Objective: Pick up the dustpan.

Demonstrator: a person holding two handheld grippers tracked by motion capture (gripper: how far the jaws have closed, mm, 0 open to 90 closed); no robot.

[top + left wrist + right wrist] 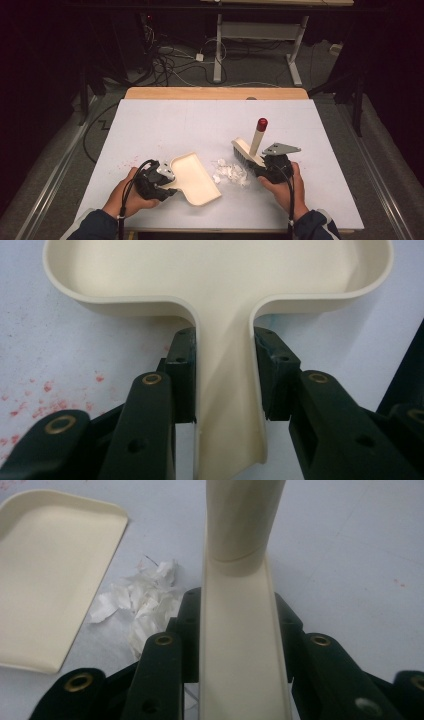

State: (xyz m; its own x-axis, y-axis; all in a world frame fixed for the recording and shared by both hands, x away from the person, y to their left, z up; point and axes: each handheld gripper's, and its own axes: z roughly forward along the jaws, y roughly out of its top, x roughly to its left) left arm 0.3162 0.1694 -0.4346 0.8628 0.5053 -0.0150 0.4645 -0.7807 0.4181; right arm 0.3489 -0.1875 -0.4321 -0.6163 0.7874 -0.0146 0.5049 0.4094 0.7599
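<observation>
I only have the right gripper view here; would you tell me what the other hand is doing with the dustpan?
Observer: The left gripper is shut on the dustpan's handle, jaws pressing both its sides.
Operator: Thank you. Which part of the brush am I holding?
Observer: The high view shows the right gripper shut on the brush head, with the red-tipped handle slanting up and away.
Operator: Where do the paper scraps lie?
Observer: The paper scraps sit between the bristles and the dustpan.
</observation>
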